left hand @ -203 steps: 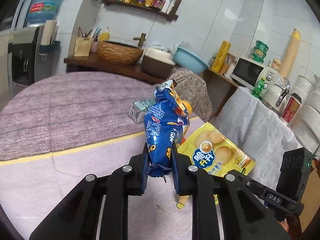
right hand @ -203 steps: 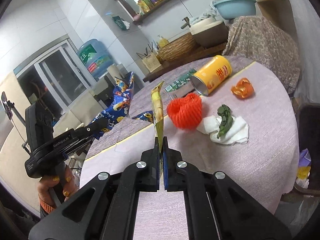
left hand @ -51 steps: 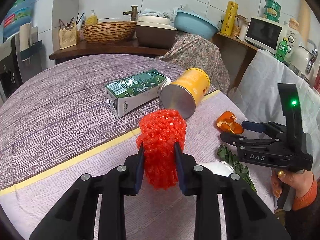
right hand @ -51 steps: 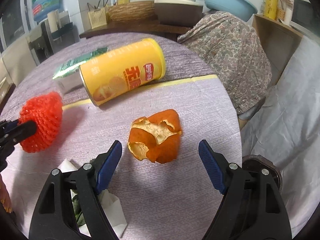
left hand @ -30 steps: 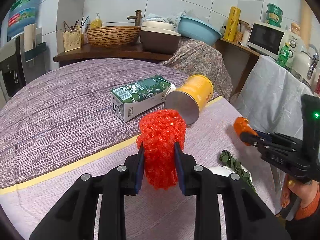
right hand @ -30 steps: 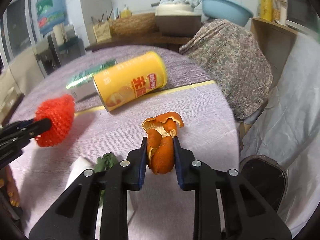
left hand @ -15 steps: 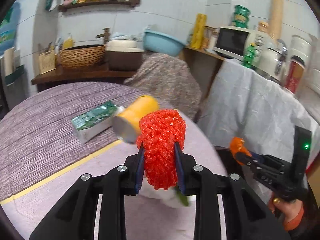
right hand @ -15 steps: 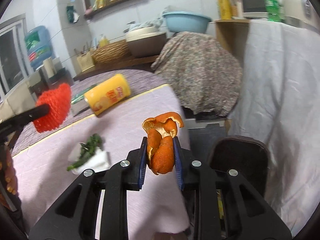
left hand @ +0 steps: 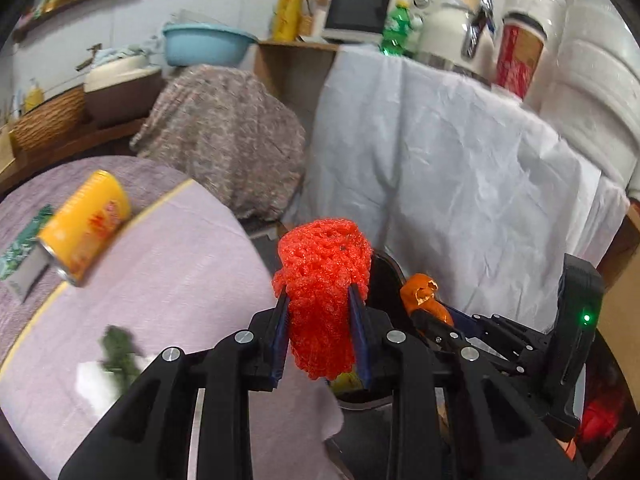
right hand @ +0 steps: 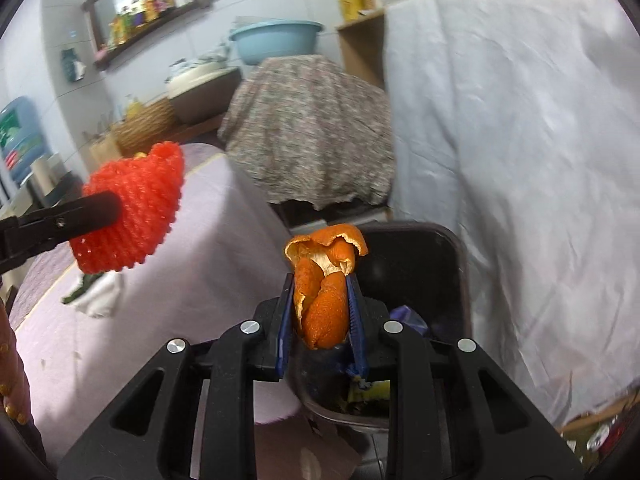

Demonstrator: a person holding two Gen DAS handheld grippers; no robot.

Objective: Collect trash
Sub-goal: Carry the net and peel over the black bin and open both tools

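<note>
Right gripper (right hand: 320, 312): jaws pressing on an orange peel (right hand: 322, 292), narrow gap, peel standing upright between the pads. It is hanging over the near rim of the bin (right hand: 452, 248), which lies directly below and ahead; this hand is sitting nearer the opening, so its drop looks like a plain release straight down.

Left gripper (left hand: 320, 312): jaws clamping a red foam net (left hand: 324, 284), long axis upright. It is hovering at the table's (left hand: 180, 280) edge, the bin just beyond and to its right.

Bin: dark, open-topped, standing on the floor beside the table edge; already holding wrappers, one yellow (right hand: 368, 392), one bluish.

Table, still to collect: a tissue with greens (left hand: 116, 356) near the edge; farther back, a yellow can (left hand: 86, 228) lying on its side, a green carton (left hand: 24, 240) touching it behind.
</note>
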